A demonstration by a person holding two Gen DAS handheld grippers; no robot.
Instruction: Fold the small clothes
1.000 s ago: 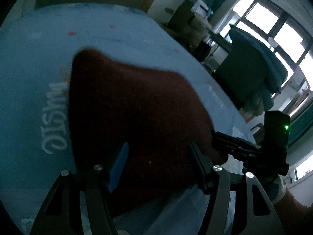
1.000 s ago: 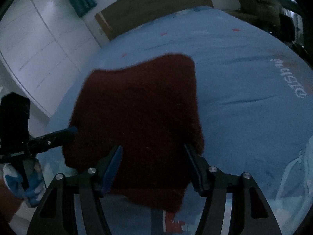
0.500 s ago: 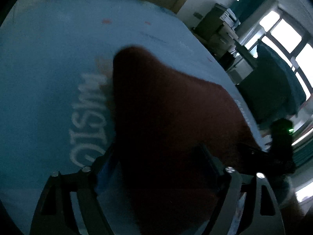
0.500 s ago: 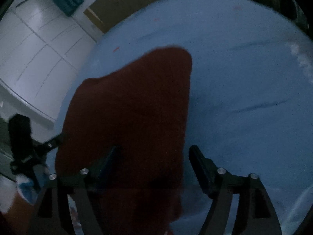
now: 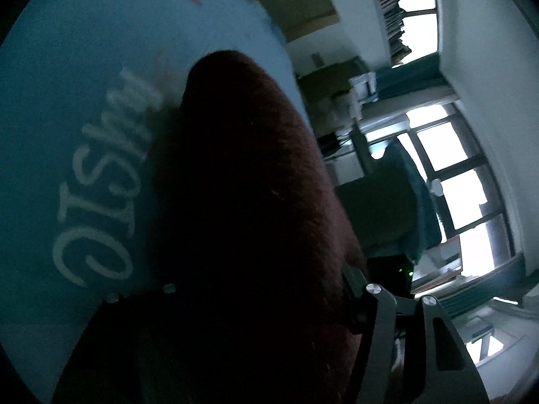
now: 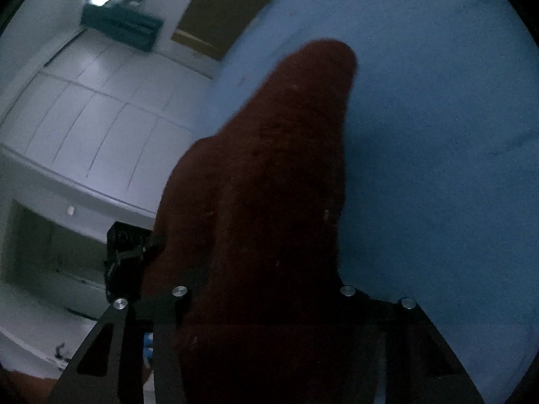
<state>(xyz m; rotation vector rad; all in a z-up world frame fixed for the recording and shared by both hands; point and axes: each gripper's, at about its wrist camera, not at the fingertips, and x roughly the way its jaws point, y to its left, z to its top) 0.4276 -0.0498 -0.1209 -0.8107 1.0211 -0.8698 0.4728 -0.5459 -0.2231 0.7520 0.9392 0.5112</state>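
A dark red fuzzy garment point(image 5: 256, 175) rises as a bunched ridge from between the jaws of my left gripper point(image 5: 256, 289) and covers its fingertips. The jaws are closing with the cloth between them. In the right wrist view the same garment point(image 6: 279, 155) is heaped over my right gripper point(image 6: 262, 286), whose jaws are also closing around cloth, pads hidden. Each view shows the other gripper past the cloth: the right gripper point(image 5: 397, 269) and the left gripper point(image 6: 124, 245). Whether the pads press on the cloth is hidden.
The garment lies on a bed with a blue sheet point(image 5: 67, 67) that bears white lettering point(image 5: 101, 202). A dark teal covered chair point(image 5: 397, 202) and a bright window point(image 5: 454, 168) stand beyond the bed. White cupboard doors point(image 6: 84, 101) and a wooden headboard point(image 6: 219, 10) are on the other side.
Both cameras rolled and dropped closer to the cloth. The garment, spread flat a second ago, now stands gathered into a narrow ridge. Both pairs of jaws widened, then narrowed, and the cloth now hides the fingers.
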